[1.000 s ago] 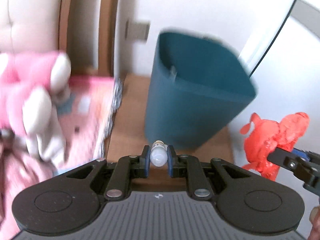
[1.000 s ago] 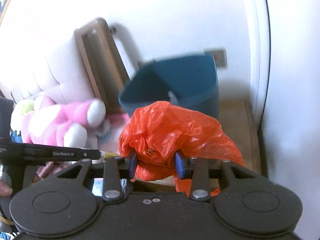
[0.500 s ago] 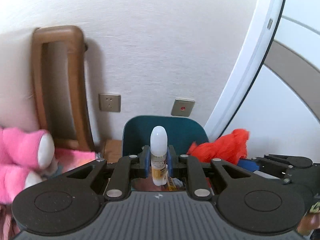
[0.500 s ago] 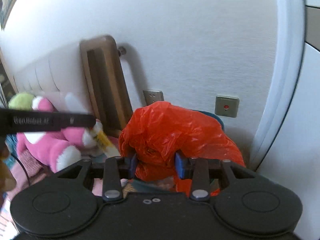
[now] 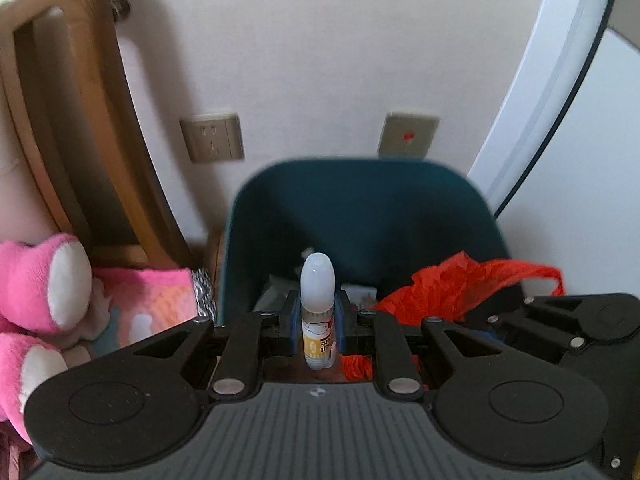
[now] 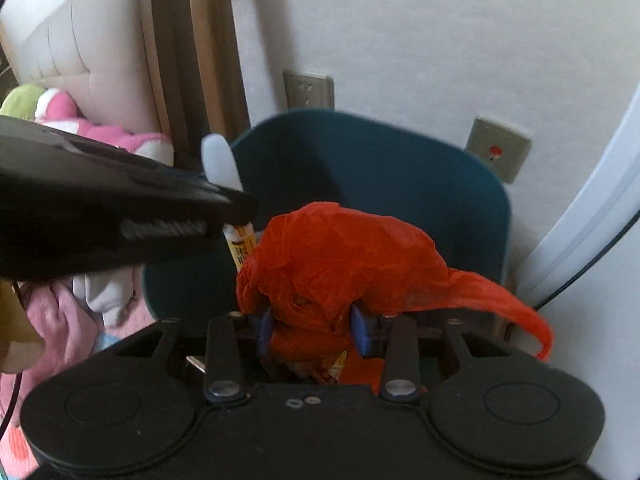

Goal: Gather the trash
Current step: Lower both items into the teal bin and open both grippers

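The left tool (image 5: 317, 322) clamps a small white-capped bottle (image 5: 317, 308) over the teal bin (image 5: 360, 208). At its 3 o'clock, the right tool (image 6: 312, 330) grips a crumpled orange plastic bag (image 6: 340, 264) above the same bin.

Soft daylight is filling both views, and the wall (image 5: 320, 60) is reading evenly bright without glare. The wooden frame (image 5: 76, 120) is casting a diffuse shadow to its right across the wall, so light is arriving from the left. The interior of the teal bin (image 5: 360, 216) is staying dark. The bin rim is showing slight motion blur in both views. Fisheye distortion is bending the white door frame (image 5: 540, 80) into an arc, and black corners are vignetting the upper edges. The left gripper body (image 6: 100, 216) is looming close and soft in the right wrist view.
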Tool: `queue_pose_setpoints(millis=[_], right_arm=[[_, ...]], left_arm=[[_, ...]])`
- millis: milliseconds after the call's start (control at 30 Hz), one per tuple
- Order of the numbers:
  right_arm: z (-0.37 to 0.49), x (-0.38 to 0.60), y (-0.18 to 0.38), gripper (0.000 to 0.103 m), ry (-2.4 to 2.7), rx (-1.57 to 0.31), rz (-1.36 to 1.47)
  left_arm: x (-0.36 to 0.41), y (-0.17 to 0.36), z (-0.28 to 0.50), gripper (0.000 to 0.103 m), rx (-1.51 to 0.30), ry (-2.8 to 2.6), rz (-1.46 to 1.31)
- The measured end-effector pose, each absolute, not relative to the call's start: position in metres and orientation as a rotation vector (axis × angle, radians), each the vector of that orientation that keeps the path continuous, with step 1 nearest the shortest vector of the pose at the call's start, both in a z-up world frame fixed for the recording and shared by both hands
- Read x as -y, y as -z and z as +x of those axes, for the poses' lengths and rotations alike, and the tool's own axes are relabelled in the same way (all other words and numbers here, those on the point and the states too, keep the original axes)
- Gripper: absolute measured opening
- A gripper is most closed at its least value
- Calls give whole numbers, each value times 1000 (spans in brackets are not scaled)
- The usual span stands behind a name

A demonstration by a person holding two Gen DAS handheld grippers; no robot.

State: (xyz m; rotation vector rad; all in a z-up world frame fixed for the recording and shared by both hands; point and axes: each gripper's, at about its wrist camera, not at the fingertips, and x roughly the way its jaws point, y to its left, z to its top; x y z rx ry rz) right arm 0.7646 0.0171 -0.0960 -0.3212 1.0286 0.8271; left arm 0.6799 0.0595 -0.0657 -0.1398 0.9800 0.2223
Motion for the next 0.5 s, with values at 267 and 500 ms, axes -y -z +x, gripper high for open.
queue_pose_setpoints(millis=[267, 500], right_arm=[[771, -18, 117, 42, -844, -1079, -370], [769, -28, 121, 45, -842, -1072, -425]], left_arm=[[-51, 100, 695, 16, -1100, -194, -143], [-55, 117, 699, 17, -1162, -194, -174]])
